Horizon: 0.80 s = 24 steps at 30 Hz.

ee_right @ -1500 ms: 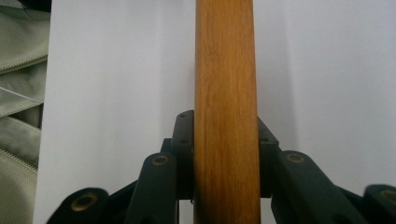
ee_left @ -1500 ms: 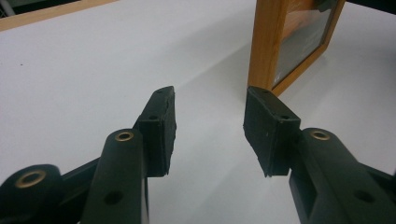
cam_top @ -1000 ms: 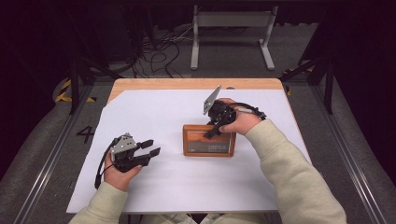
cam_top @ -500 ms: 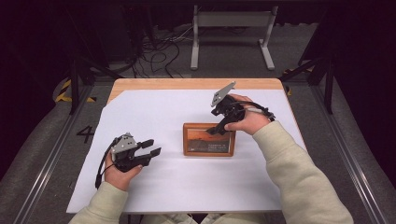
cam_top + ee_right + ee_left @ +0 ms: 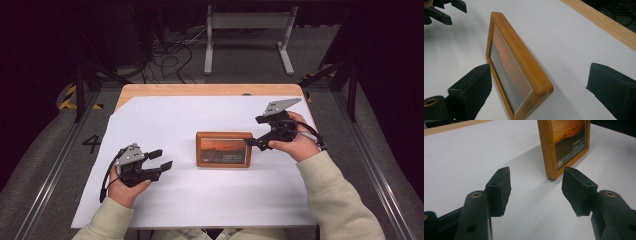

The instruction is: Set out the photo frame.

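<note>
High view shows a wooden table (image 5: 200, 90) almost fully covered by a white sheet (image 5: 210, 195). Near the middle of the sheet a wooden picture frame (image 5: 223, 149) stands upright, with an orange sunset photo facing the person.

The right gripper (image 5: 252, 143) is held just beside the right edge of the frame, its tips very near the frame's right side. Its jaws have just been opening, and in the right gripper view (image 5: 539, 95) they stand wide apart. The end of the frame (image 5: 521, 72) lies between them, but neither pad presses on it, so the frame is free.

The left gripper (image 5: 161, 159) is held low over the sheet, to the left of the frame and apart from it, pointing toward it. Its jaws too have just been opening. In the left gripper view (image 5: 536, 191) they are partly apart with only bare sheet between them, and the frame's corner (image 5: 554, 157) stands further ahead.
</note>
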Each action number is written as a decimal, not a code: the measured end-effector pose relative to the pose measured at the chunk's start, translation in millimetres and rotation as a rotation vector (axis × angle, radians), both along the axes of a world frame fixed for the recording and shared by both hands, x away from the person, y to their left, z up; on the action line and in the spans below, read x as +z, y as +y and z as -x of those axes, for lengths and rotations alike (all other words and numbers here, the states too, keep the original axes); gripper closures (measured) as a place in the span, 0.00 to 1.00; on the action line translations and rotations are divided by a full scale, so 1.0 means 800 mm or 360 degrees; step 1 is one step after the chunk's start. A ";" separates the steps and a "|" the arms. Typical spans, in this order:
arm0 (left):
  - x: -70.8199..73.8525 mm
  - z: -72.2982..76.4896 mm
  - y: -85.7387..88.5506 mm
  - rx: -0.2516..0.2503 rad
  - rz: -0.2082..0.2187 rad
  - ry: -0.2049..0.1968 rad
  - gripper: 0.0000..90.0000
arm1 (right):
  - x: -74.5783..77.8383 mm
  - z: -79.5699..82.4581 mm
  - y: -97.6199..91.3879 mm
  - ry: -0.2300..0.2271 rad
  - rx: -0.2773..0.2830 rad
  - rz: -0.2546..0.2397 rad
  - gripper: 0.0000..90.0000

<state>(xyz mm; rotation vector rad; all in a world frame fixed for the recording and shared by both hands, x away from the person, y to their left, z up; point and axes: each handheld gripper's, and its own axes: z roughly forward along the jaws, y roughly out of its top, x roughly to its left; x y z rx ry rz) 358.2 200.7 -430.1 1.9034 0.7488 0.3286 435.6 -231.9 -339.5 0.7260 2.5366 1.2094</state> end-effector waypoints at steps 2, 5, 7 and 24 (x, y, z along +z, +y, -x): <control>-0.001 0.001 0.001 0.0003 -0.0001 -0.0004 0.45 | -0.002 0.009 -0.011 -0.0019 -0.0027 -0.0025 0.07; -0.001 0.002 0.002 0.0002 0.0004 0.0007 0.45 | -0.009 0.022 -0.024 -0.0040 -0.0075 -0.0052 0.07; -0.001 0.004 0.003 0.0006 0.0002 0.0011 0.44 | -0.021 0.037 -0.040 -0.0046 -0.0119 -0.0085 0.06; 0.001 0.003 0.009 0.0035 0.0059 -0.0045 0.44 | -0.100 0.096 -0.108 -0.0184 -0.0445 -0.0232 0.05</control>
